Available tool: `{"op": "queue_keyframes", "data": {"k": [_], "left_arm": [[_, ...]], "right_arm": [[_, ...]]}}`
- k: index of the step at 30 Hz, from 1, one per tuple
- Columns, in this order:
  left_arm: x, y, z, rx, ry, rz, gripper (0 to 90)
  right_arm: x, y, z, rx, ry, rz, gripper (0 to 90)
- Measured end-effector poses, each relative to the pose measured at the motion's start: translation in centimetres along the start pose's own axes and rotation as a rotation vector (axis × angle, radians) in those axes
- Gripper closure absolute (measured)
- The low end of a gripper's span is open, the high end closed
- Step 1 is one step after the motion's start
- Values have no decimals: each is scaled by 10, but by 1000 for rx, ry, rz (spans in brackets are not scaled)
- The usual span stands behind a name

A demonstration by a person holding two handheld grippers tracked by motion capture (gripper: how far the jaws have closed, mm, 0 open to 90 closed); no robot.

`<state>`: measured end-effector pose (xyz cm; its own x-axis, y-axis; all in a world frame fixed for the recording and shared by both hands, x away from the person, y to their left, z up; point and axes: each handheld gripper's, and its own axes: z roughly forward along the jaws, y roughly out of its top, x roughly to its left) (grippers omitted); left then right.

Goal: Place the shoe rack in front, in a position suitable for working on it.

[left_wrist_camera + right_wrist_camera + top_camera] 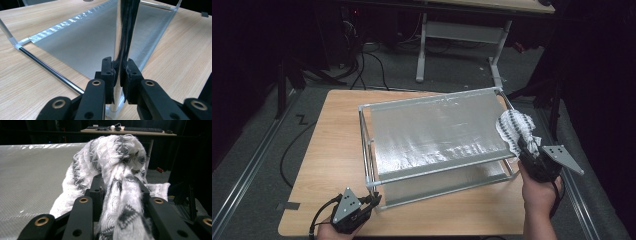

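You have one wooden counter (327, 150) at centre frame, bearing one two-shelf metal rack (437, 135). One black-and-white knitted cloth (514, 127) drapes over its right edge. Your right tongs (526, 146) grip that cloth; your left tongs (374, 199), lower left, clamp the rack's corner post (122, 37).

No readable text or labels (nothing legible anywhere).
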<state>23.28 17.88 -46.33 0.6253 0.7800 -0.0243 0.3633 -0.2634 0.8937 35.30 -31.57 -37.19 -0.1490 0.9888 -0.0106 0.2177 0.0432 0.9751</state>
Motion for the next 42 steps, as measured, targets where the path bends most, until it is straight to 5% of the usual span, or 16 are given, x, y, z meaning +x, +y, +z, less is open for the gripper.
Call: {"op": "queue_keyframes", "data": {"k": [6,16,26,36,42], "left_arm": [[0,0,0,0,0,-2,808],[0,0,0,1,-3,-3,808],[0,0,0,5,-5,-3,808],[0,1,0,6,-6,-3,808],[0,1,0,9,-8,-2,808]], "right_arm": [[5,0,-4,5,16,3,704],[41,0,-9,24,126,-44,712],[95,1,-18,46,262,-97,718],[176,3,-24,61,432,-183,726],[207,2,-27,54,498,-207,728]]}}
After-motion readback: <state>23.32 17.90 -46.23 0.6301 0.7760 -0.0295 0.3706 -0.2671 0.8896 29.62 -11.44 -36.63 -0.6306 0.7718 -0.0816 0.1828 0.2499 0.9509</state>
